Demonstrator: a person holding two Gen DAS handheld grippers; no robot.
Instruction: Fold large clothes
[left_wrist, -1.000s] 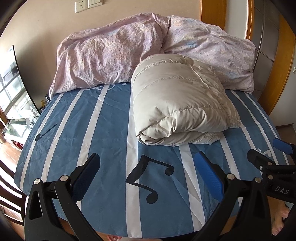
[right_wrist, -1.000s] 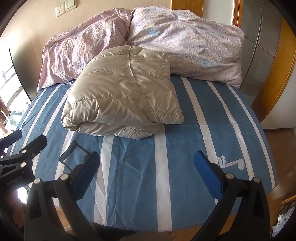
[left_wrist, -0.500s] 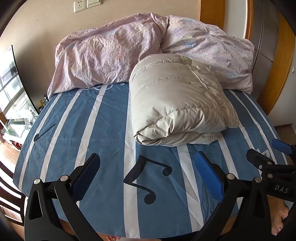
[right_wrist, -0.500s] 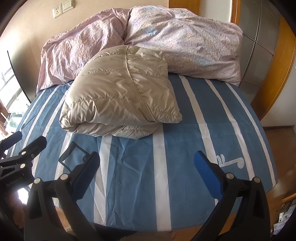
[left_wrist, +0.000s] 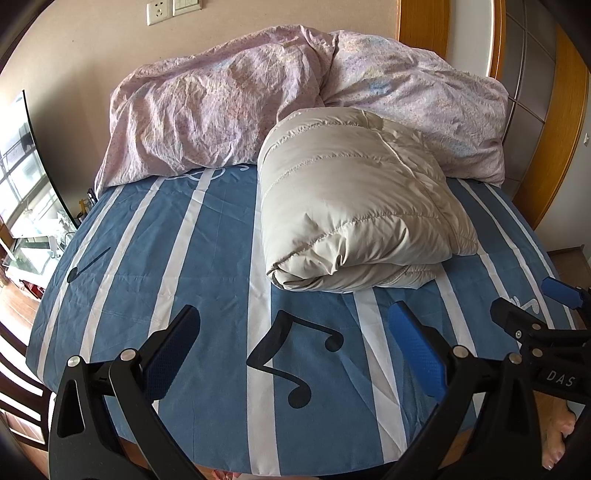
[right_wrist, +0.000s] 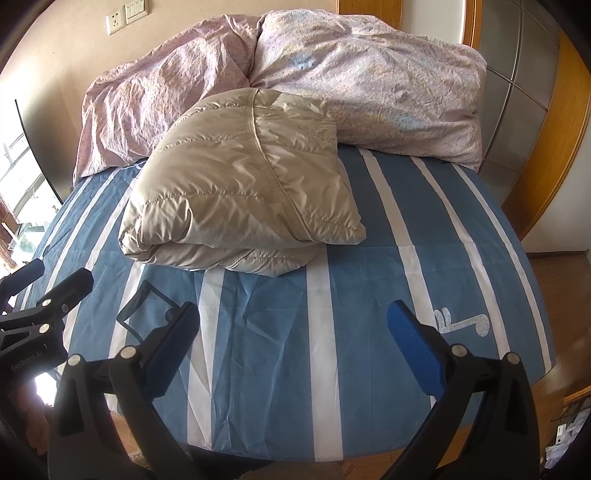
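1. A bed (left_wrist: 207, 236) fills both views, spread with a blue sheet crossed by white stripes and printed with black musical notes; a beige wall with a socket plate (left_wrist: 159, 12) stands behind it, and wooden wardrobe framing (right_wrist: 554, 155) runs along the right.
2. A crumpled pink floral duvet (left_wrist: 221, 110) is heaped across the head of the bed.
3. The folded beige down jacket (left_wrist: 354, 206) lies on the sheet as a thick quilted bundle; its far edge touches the duvet, its folded edge faces the grippers.
4. The left gripper (left_wrist: 295, 354) hovers above the foot of the bed, jaws spread wide, holding nothing; it is well apart from the jacket.
5. The right gripper (right_wrist: 295, 350) hangs likewise, jaws wide, empty.
6. A bare foot (left_wrist: 557, 439) shows at the lower right of the left view.
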